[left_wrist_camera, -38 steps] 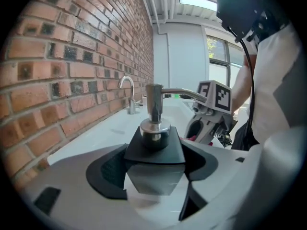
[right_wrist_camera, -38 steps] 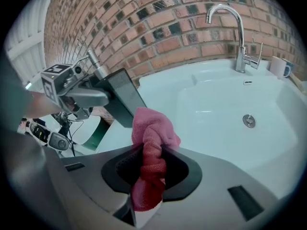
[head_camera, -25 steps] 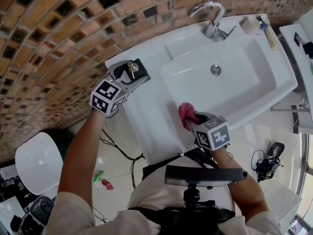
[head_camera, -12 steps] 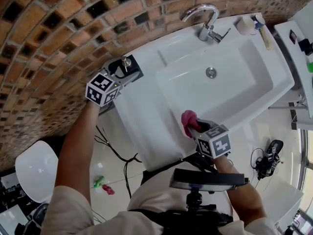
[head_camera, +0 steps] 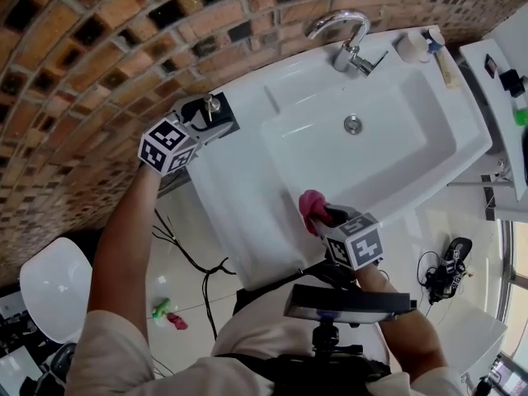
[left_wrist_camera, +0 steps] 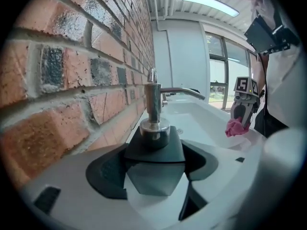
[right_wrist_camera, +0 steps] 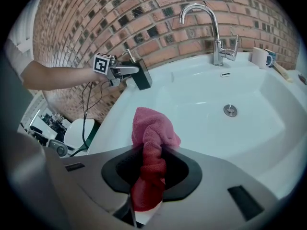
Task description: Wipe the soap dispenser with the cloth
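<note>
The left gripper has its fingers clamped on the dark body of the soap dispenser, at the ten o'clock corner of the sink by the brick wall. The right gripper has its fingers pinching the pink cloth over the six o'clock rim.

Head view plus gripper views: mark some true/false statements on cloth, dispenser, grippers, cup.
1. The right gripper is clamped on the pink cloth. True.
2. The cloth touches the soap dispenser. False: they are apart. The cloth is over the sink's front rim, the dispenser at the corner by the brick wall.
3. The left gripper has the dispenser's black body between its jaws. True.
4. The cup stands in the basin. False: it stands on the rim beside the faucet.
</note>
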{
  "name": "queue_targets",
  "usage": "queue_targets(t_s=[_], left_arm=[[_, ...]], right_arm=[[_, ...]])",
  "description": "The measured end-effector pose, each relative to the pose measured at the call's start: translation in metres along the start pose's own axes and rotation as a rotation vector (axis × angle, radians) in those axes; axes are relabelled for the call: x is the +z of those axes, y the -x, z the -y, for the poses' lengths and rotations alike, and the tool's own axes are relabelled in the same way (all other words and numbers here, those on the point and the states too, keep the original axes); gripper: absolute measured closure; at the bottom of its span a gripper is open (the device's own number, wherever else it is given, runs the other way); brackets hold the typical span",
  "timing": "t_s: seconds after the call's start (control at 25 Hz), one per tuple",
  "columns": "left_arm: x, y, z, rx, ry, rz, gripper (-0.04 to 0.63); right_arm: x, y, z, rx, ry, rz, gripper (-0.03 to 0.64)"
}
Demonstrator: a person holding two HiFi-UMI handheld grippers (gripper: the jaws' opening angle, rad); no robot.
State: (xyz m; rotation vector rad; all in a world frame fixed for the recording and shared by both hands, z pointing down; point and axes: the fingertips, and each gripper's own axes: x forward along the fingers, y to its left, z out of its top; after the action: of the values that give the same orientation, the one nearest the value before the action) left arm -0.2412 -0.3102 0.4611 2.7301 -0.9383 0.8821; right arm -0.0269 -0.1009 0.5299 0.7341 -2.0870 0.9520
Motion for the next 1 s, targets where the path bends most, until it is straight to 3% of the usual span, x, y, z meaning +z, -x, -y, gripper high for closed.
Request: queue_targets(t_s=[0.24, 0.32, 0.48, 0.84, 1.0], left_arm=[[-0.001, 0.004, -0.003, 0.007, 0.027, -0.002, 0.236], [0.000, 0.006, -0.008, 0.040, 0.028, -0.005, 0.170], [-0.001, 0.018, -0.010, 0.070, 0.028, -0.007, 0.158], [-0.016, 0.071, 0.009, 0.153, 0.123, 0.026, 0.156], [-0.032, 0.099, 0.036, 0.217, 0.216, 0.034, 0.156]], right_arm=[[-0.004, 0.007, 0.001, -0.007, -0.012, -0.003, 0.500], [-0.003, 0.007, -0.001, -0.011, -0.011, 0.002, 0.500], [0.002, 0.009, -0.006, -0.009, -0.019, 0.024, 0.501], [0.011, 0.018, -0.006, 0.002, -0.031, 0.082, 0.500], [0.012, 0.024, -0.010, 0.027, -0.034, 0.115, 0.500]])
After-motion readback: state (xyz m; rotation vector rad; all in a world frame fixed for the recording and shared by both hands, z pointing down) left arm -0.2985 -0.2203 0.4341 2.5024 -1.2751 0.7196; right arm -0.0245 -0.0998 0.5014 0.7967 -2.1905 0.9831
